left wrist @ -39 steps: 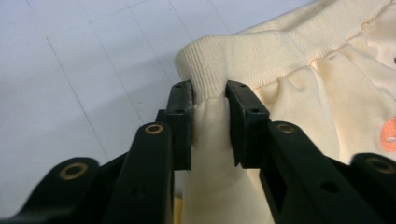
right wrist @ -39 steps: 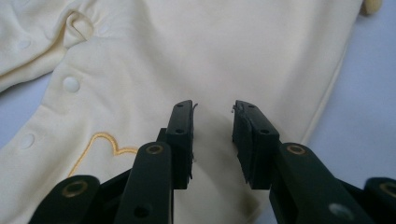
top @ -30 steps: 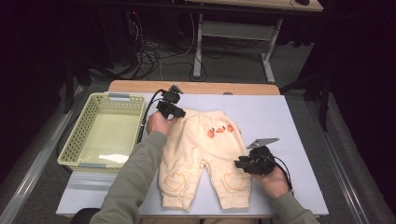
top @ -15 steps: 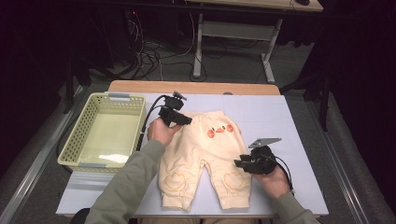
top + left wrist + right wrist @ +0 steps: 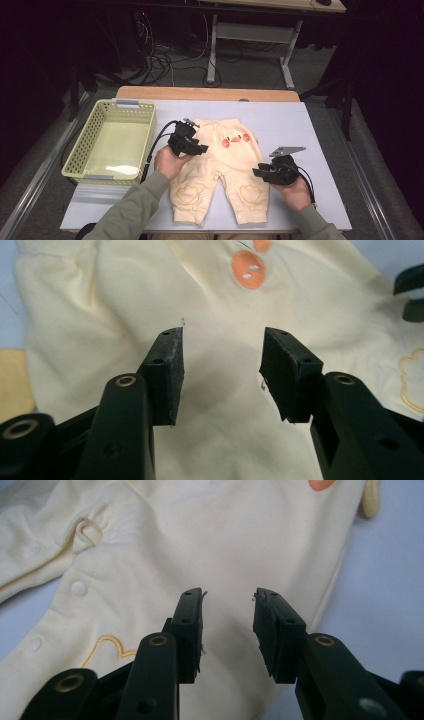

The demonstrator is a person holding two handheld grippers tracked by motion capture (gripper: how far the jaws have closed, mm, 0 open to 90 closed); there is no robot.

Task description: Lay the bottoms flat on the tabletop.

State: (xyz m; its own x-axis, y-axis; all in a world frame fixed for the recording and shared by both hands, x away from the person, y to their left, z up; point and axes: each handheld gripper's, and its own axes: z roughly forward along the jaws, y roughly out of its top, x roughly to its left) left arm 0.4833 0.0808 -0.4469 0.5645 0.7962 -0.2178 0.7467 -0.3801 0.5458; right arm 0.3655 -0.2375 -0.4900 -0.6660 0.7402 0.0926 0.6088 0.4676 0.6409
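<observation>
Currently, far left of the high view: yellow mesh basket [image 5: 111,141] sits on the pale blue table cover [image 5: 320,130], well apart from the work. Just right of it, left gripper [image 5: 199,148] hangs over the upper left part of the cream baby pants [image 5: 220,175], near the waistband. Its jaws have just been opening; in the left gripper view they stand spread over the pants [image 5: 215,340], cloth lying flat beneath, nothing pinched, pads [image 5: 167,370] clear of the fabric. Pants lie flat at frame centre, waistband toward the top, legs toward the bottom edge, orange duck face [image 5: 235,140] on the seat, a heart outline [image 5: 249,192] on the right leg. Right of centre, right gripper [image 5: 256,172] rests at the outer edge of the right leg, grey plate [image 5: 286,150] on top. Its jaws have just been closing a little; in the right gripper view they're still parted above the pants [image 5: 200,540], with no fold between them, table cover [image 5: 380,580] showing at the right.
</observation>
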